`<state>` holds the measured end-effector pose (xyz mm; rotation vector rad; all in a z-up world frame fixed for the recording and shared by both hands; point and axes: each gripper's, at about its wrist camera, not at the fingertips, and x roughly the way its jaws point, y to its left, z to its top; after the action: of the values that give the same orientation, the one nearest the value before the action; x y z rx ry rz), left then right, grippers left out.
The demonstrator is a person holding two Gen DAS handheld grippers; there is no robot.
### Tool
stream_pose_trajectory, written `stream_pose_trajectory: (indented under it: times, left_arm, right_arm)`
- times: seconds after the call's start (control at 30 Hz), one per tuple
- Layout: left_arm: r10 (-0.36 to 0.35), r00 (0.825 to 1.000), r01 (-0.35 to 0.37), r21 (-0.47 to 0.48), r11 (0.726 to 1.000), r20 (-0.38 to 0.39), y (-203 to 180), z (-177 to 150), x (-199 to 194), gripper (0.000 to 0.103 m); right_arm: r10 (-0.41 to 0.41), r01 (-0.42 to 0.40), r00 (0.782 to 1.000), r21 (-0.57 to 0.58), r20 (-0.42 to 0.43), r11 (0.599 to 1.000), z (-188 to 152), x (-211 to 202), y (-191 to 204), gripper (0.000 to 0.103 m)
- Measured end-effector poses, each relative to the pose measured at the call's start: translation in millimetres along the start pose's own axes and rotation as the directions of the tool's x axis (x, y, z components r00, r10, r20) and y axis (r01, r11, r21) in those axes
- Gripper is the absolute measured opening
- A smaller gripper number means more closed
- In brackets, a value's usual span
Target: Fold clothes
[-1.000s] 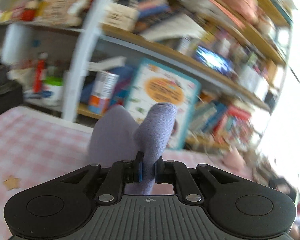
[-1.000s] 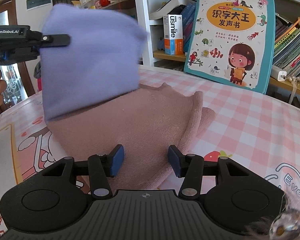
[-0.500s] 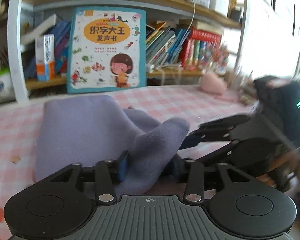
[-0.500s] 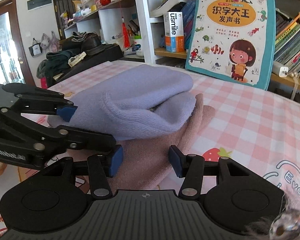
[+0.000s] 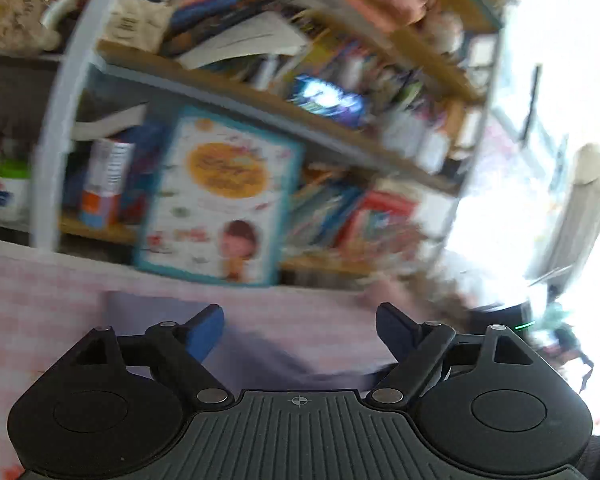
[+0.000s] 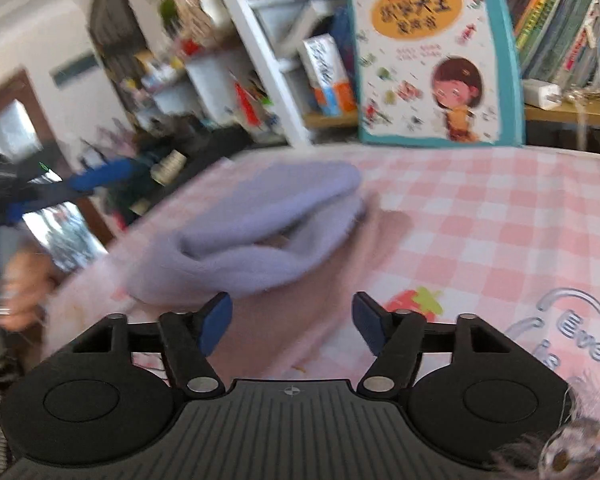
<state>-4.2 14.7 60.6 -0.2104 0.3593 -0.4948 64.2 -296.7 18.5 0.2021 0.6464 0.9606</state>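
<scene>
A folded lilac knit garment [image 6: 256, 224] lies on top of a dusty-pink folded garment [image 6: 284, 320] on the pink checked tablecloth [image 6: 480, 216]. My right gripper [image 6: 292, 322] hovers just in front of the pile, its jaws opening, nothing between the pads. In the left wrist view the lilac garment [image 5: 260, 344] lies beyond my left gripper [image 5: 300, 330], whose jaws are opening wide and hold nothing. The left gripper also shows at the far left of the right wrist view [image 6: 60, 192], held by a hand [image 6: 20, 292]. Both views are motion-blurred.
A large children's picture book [image 6: 432, 52] leans against the bookshelf [image 5: 228, 92] at the table's far edge. Books, boxes and a charger [image 6: 542, 94] fill the shelves. A strawberry print [image 6: 414, 304] marks the cloth right of the pile.
My left gripper has let go of the lilac garment, which now lies folded on the pink one, and has pulled back to the left. The right gripper's jaws have widened and the view has rolled.
</scene>
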Motion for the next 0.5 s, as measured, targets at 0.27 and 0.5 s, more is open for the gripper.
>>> stream_pose_trajectory:
  times: [0.27, 0.5]
  left_arm:
    - [0.086, 0.955, -0.022, 0.221, 0.975, -0.284, -18, -57, 40, 0.083]
    - [0.116, 0.955, -0.026, 0.315, 0.949, -0.272, -29, -71, 36, 0.084]
  right_arm:
    - [0.15, -0.154, 0.988, 0.105, 0.047, 0.983, 2, 0, -1, 0.075]
    - [0.119, -0.133, 0.991, 0.294, 0.065, 0.947, 8, 25, -17, 0.075]
